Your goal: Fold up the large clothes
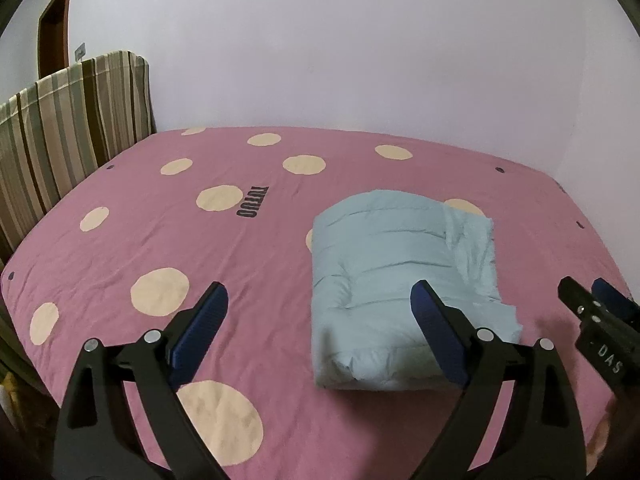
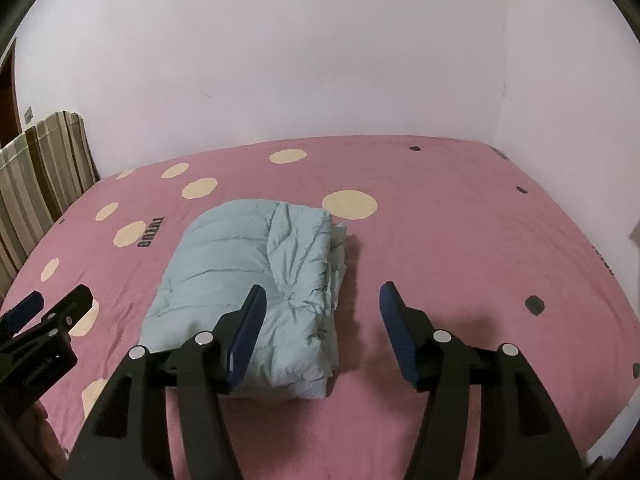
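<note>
Folded pale-blue jacket (image 1: 400, 280) sits on the pink dotted bed sheet (image 1: 240, 240), its near end hidden behind a blue pad; left gripper (image 1: 320, 292) spread wide, nothing held; right gripper (image 2: 320, 296) parted too, empty; both handles cut off below

Bed (image 1: 260, 256) covered with pink sheet (image 2: 460, 240) bearing cream dots and dark lettering (image 1: 250, 205). Striped headboard (image 1: 72, 120) at left. Plain pale wall (image 2: 300, 60) behind. Brown door (image 1: 54, 24) far left.
</note>
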